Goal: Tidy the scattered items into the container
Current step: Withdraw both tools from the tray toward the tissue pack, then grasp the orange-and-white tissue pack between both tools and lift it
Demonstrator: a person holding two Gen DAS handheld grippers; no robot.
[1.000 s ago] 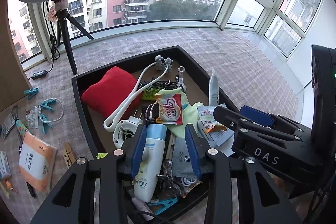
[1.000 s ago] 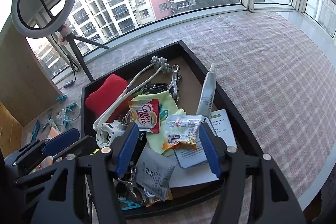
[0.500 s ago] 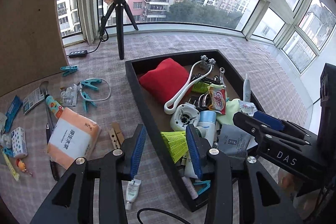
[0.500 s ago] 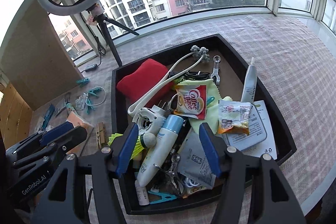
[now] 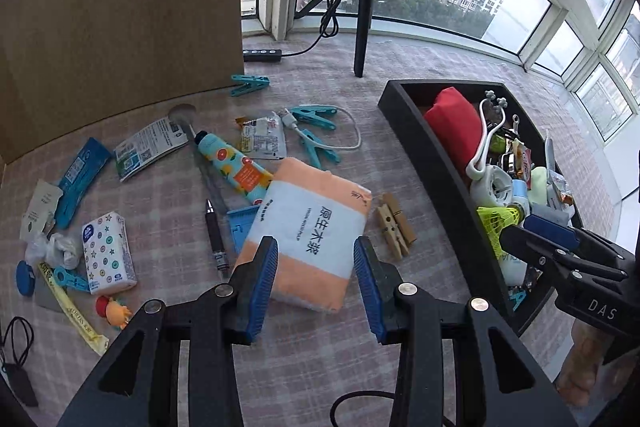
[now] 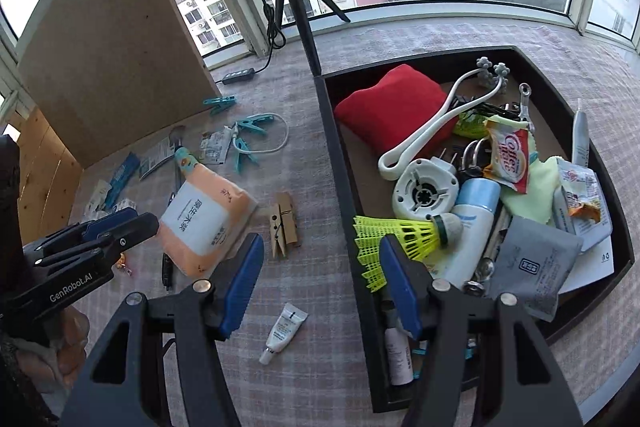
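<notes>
Both grippers have swung left since the earlier frames, away from over the tray and out above the loose items on the checked cloth (image 5: 320, 355). At the far left lie a star-patterned tissue pack (image 5: 107, 253), a blue sachet (image 5: 80, 171) and a pen (image 5: 215, 235). The left gripper (image 5: 315, 283) hangs about half open with nothing gripped, above the near end of an orange-and-white tissue pack (image 5: 310, 231). Just right of the pack lie wooden clothespins (image 5: 394, 225). The right gripper (image 6: 320, 283) is also held apart and empty, straddling the left wall of the black tray (image 6: 340, 163). A small white tube (image 6: 284, 331) lies on the cloth near it. In the tray, a yellow shuttlecock (image 6: 400, 235) rests among the clutter.
</notes>
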